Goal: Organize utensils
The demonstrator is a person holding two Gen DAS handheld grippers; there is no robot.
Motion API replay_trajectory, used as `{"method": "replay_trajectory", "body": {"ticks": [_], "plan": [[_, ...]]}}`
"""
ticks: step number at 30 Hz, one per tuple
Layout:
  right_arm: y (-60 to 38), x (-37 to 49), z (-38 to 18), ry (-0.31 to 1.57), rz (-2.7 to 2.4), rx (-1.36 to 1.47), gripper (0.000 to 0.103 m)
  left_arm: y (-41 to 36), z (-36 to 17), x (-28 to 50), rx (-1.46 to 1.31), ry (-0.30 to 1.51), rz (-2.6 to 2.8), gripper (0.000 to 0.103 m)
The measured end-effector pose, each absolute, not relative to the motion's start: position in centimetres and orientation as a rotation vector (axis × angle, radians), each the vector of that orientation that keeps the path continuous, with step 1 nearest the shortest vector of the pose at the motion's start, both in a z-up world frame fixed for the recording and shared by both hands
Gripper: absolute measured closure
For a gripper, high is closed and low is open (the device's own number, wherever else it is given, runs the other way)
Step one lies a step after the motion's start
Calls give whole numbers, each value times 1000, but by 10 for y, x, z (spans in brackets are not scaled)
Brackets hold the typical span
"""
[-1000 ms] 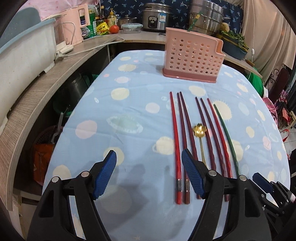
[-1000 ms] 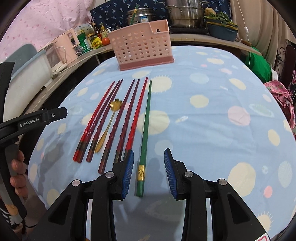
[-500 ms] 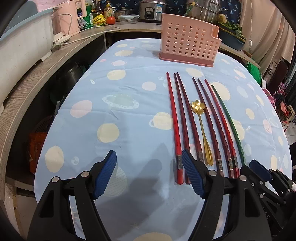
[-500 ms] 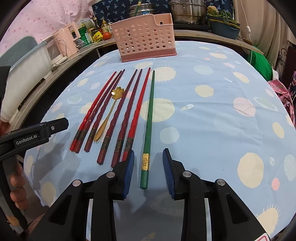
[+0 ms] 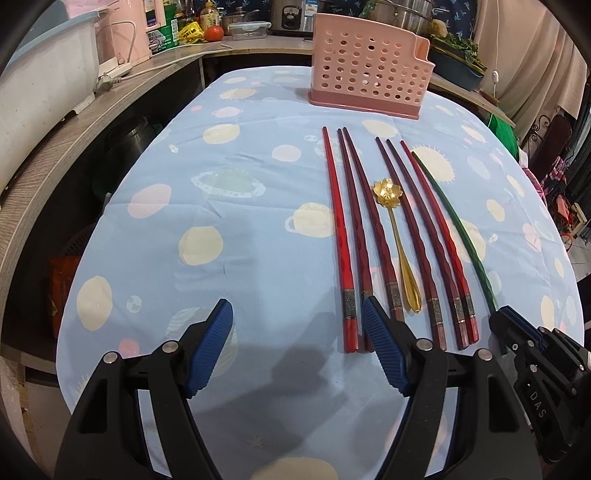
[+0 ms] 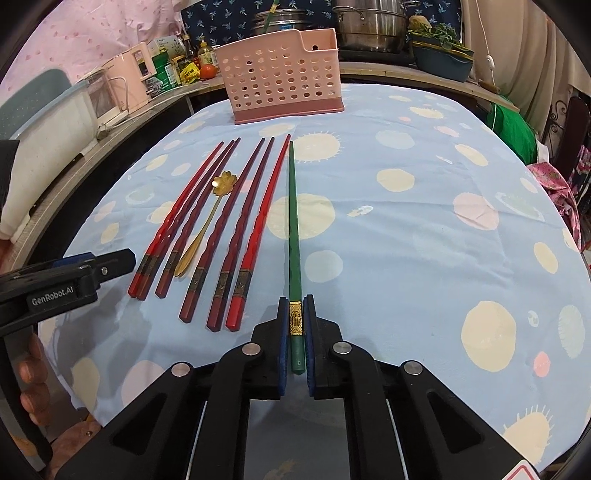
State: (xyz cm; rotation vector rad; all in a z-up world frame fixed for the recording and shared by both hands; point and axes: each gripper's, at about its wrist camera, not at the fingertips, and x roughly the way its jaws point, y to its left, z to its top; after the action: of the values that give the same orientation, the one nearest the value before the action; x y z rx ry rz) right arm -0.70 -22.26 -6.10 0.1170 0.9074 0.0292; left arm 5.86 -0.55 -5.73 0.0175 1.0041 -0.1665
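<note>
A green chopstick [image 6: 294, 229] lies on the blue spotted tablecloth [image 6: 406, 229], its thick end between my right gripper's pads. My right gripper [image 6: 296, 306] is shut on that end, the chopstick still flat on the cloth; it also shows in the left wrist view [image 5: 454, 221]. Left of it lie several red chopsticks [image 6: 255, 225] and a gold flower spoon [image 6: 210, 221]. A pink perforated utensil holder [image 6: 284, 92] stands at the table's far side. My left gripper [image 5: 295, 314] is open and empty above the near edge, its right finger over the red chopstick ends [image 5: 351, 325].
A wooden counter [image 5: 55, 155] curves along the left and back with a pink kettle [image 6: 127, 85], bottles, a rice cooker and steel pots [image 6: 369, 22]. A green bundle [image 6: 513, 129] and a chair stand off the table's right edge.
My right gripper has closed from a narrow gap onto the green chopstick's thick end. Both grippers have drawn back a little toward the near table edge. The left gripper stays open.
</note>
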Motion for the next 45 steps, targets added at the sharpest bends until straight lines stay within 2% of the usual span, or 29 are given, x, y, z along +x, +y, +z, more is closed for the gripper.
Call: {"method": "replay_trajectory", "body": {"ticks": [23, 28, 31, 39, 45], "plan": [[-224, -10, -61, 906, 35, 135, 96, -11, -69, 66, 34, 1022, -156, 37], [-224, -10, -61, 905, 37, 137, 96, -12, -68, 65, 36, 1021, -166, 46], [-224, -10, -61, 905, 37, 137, 96, -13, -67, 64, 35, 1018, -178, 57], [-223, -10, -61, 907, 37, 136, 96, -12, -66, 63, 7, 1029, -218, 95], [-224, -10, -60, 908, 39, 143, 96, -9, -64, 64, -19, 1039, -231, 96]]}}
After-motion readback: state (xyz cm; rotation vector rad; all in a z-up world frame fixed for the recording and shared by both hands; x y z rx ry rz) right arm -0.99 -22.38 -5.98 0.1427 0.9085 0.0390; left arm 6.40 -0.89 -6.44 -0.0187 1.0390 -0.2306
